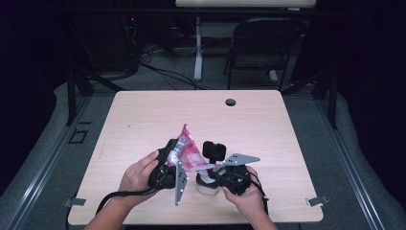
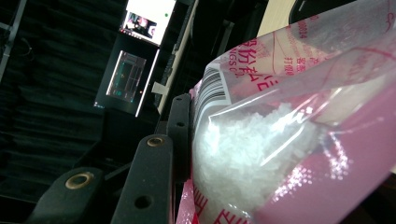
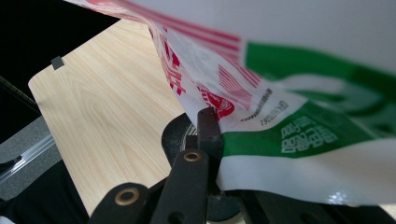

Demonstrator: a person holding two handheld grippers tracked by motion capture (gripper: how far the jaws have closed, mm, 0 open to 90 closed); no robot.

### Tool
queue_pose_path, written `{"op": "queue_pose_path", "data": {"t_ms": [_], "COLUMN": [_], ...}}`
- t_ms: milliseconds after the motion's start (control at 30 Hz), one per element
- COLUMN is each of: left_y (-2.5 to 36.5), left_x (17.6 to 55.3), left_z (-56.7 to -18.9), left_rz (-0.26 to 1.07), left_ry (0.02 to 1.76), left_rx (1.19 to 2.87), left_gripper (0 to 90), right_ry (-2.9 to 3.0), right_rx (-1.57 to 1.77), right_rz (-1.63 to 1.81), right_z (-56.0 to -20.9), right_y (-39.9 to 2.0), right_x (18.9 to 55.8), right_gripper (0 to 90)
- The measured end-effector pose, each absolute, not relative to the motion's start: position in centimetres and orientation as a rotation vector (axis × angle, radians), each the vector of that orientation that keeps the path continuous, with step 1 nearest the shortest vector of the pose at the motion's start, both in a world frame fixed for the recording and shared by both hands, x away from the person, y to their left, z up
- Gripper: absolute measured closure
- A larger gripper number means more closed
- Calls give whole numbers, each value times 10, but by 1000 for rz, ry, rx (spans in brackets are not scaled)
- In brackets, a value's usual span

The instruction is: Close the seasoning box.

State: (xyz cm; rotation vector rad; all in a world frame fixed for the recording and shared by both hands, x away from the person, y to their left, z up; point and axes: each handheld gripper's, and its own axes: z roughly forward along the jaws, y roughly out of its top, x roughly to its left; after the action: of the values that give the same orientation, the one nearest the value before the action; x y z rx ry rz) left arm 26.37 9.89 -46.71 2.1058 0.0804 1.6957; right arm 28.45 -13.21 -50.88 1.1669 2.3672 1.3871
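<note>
We see a person at a wooden table holding a gripper in each hand. The left gripper has its jaws clamped on a pink-and-clear plastic bag of white crystals, raised above the near middle of the table. The right gripper has its jaws closed together on the bag's flat white, green and red printed edge. Just beside the right gripper stand a white cup and a black cylindrical object.
</note>
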Motion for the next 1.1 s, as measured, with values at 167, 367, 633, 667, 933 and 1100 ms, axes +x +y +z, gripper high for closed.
{"op": "queue_pose_path", "data": {"t_ms": [167, 367, 633, 667, 933, 1100], "left_y": [101, 103, 108, 109, 114, 118], "left_x": [264, 265, 266, 266, 267, 268], "left_z": [-470, -471, -476, -476, -481, -485], "left_rz": [1683, 1676, 1659, 1658, 1638, 1601], "left_ry": [99, 112, 144, 149, 183, 221], "left_rx": [2106, 2109, 2113, 2118, 2119, 2123], "left_gripper": [707, 707, 708, 708, 706, 704], "right_ry": [2367, 2371, 2370, 2370, 2359, 2354], "right_rx": [1167, 1162, 1161, 1162, 1159, 1156], "right_rz": [1382, 1378, 1375, 1372, 1384, 1386], "right_z": [-509, -508, -507, -507, -507, -506], "right_y": [-132, -132, -132, -132, -131, -132], "right_x": [285, 285, 285, 285, 285, 285], "right_gripper": [899, 899, 899, 899, 900, 900]}}
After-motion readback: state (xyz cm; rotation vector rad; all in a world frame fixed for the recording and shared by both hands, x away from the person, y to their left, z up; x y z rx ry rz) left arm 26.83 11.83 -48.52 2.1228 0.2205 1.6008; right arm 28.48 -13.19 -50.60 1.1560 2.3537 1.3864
